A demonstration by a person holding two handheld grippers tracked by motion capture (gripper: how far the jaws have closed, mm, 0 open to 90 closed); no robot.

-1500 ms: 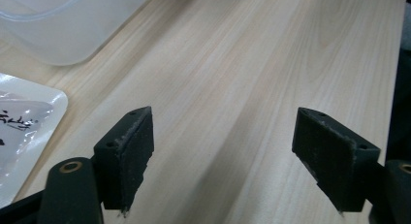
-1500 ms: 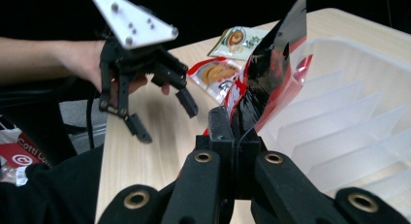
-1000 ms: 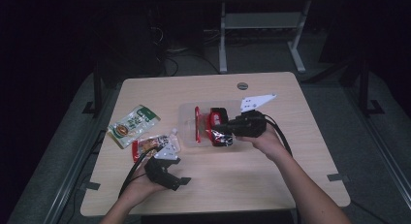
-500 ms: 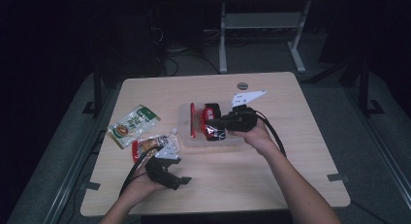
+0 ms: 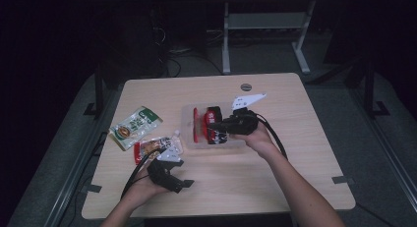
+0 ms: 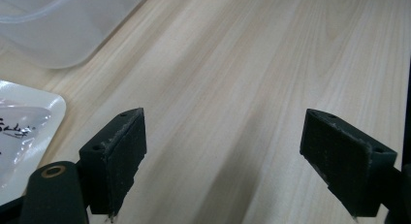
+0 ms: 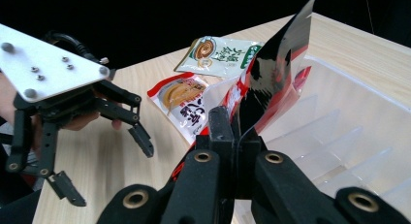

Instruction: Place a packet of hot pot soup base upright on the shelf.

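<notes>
High view: our right gripper (image 5: 220,130) sits over the clear tray (image 5: 187,120) mid-table, clamped on the red-and-black packet (image 5: 212,120), which hangs into the tray beside a red packet (image 5: 196,124) already stood in it. Our left gripper (image 5: 181,174) hovers over bare table (image 5: 295,153) near the front edge, holding nothing. Two more lie flat left of the tray: the green packet (image 5: 134,127) and the orange packet (image 5: 152,148), the orange one just beside the left gripper.

Left gripper view: jaws wide apart, nothing between the pads (image 6: 118,161), just wood below. Corner of the orange packet (image 6: 26,132) at left, tray (image 6: 63,25) corner top left.

Right gripper view: jaws fully shut on the packet's (image 7: 271,73) lower edge. Film is thin and glossy, and it buckles and curls above the pinch, so we judge it light, floppy and slick. The edge seam looks the right place to grip: flat, stiffest part, no contents to crush. We expect it to flop when tilted, so keep it upright going into a slot of the tray (image 7: 368,132). Left gripper (image 7: 104,151) visible beyond, open.
</notes>
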